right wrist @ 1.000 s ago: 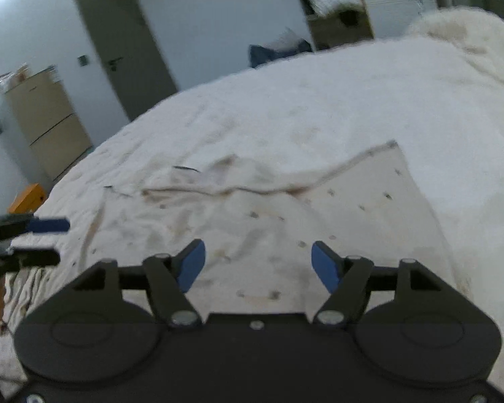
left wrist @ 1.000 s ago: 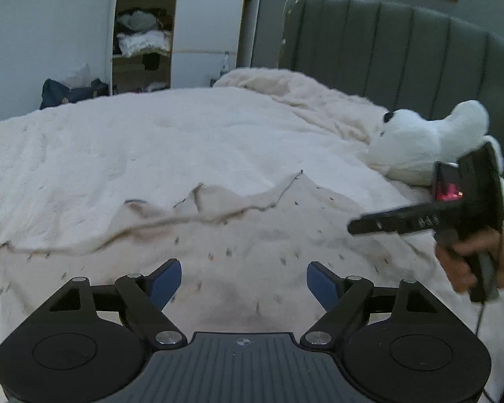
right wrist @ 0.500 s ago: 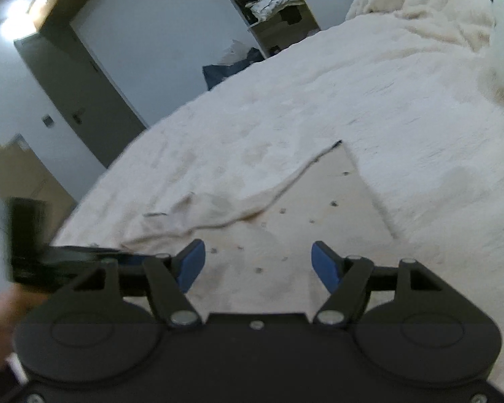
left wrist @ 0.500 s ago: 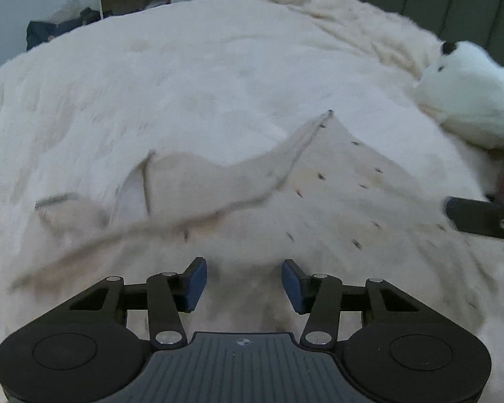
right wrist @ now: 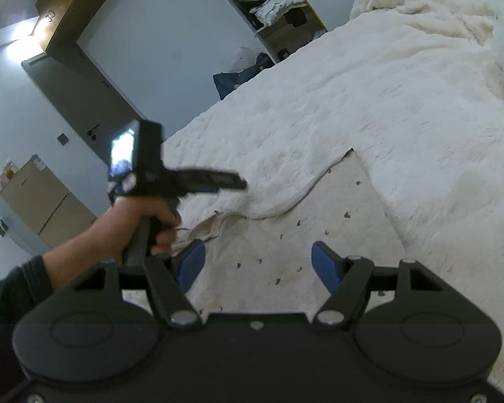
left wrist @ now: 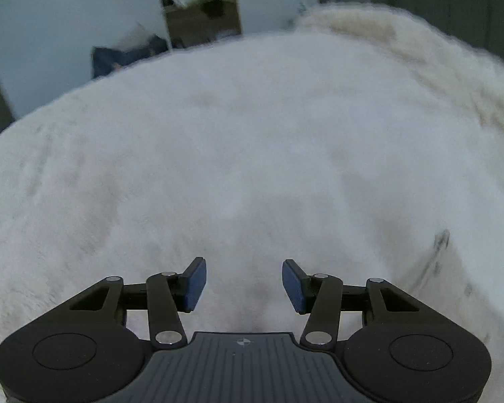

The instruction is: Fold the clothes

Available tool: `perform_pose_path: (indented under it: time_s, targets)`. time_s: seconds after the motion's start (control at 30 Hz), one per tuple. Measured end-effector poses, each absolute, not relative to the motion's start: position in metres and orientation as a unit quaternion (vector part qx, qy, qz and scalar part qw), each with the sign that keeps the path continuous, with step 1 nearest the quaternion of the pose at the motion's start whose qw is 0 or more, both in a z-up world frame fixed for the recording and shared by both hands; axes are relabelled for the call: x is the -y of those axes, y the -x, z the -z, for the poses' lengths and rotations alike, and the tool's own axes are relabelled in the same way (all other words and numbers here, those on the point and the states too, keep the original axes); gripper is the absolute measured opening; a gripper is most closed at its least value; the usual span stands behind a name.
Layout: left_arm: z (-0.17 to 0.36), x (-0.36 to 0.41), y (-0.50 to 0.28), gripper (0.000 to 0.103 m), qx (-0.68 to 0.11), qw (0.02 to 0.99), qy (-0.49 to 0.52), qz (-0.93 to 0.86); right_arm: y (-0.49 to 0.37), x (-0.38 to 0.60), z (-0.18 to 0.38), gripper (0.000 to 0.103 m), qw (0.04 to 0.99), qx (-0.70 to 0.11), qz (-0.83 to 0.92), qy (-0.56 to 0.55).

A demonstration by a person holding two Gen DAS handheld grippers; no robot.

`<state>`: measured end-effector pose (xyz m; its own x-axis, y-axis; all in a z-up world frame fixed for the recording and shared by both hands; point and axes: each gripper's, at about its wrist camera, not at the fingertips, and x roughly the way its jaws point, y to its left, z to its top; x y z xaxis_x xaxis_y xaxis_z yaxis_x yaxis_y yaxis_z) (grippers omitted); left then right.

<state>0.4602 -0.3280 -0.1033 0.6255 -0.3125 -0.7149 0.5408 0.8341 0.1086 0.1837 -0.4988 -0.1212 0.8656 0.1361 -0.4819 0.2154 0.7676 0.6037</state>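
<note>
Garment (right wrist: 305, 235) lies flat on the bed (right wrist: 420, 107), far edge rumpled; both my fingers released and empty, left gripper (left wrist: 243, 283) and right gripper (right wrist: 258, 263) poised above for an edge grab.

Your left gripper (left wrist: 243, 283) is matte black, with two round housings, silver screw heads at the linkage pivots, blue pads (left wrist: 195, 283) on the fingertips and a ribbed grey plate bearing a small cross mark between the housings. Your right gripper (right wrist: 258, 267) has the same black build, blue pads (right wrist: 322, 265) and silver screws. Behind its left housing, your left hand (right wrist: 141, 216) emerges from a dark sleeve (right wrist: 13, 288).
</note>
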Motion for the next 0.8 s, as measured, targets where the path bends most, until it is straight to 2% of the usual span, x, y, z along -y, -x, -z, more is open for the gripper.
perform_pose_path:
  time_s: [0.17,0.3,0.4,0.67,0.8]
  targets:
    - [0.062,0.288,-0.417,0.046,-0.323,0.896,-0.17,0.253,-0.181,0.499,0.12,0.068,0.904,-0.255,0.021,-0.342]
    - [0.038,0.247,-0.372,0.057,-0.315,0.893,-0.184,0.265,-0.181,0.496,0.117,0.068,0.905,-0.252,0.018,-0.342]
    - [0.034,0.225,-0.354,0.058,-0.334,0.887,-0.17,0.271,-0.182,0.495,0.116,0.068,0.906,-0.252,0.021,-0.339]
    - [0.091,0.242,-0.345,0.059,-0.409,0.849,-0.185,0.28,-0.179,0.501,0.115,0.068,0.904,-0.247,0.037,-0.347]
    - [0.13,0.281,-0.363,0.059,-0.415,0.847,-0.191,0.273,-0.181,0.504,0.118,0.069,0.901,-0.248,0.044,-0.353]
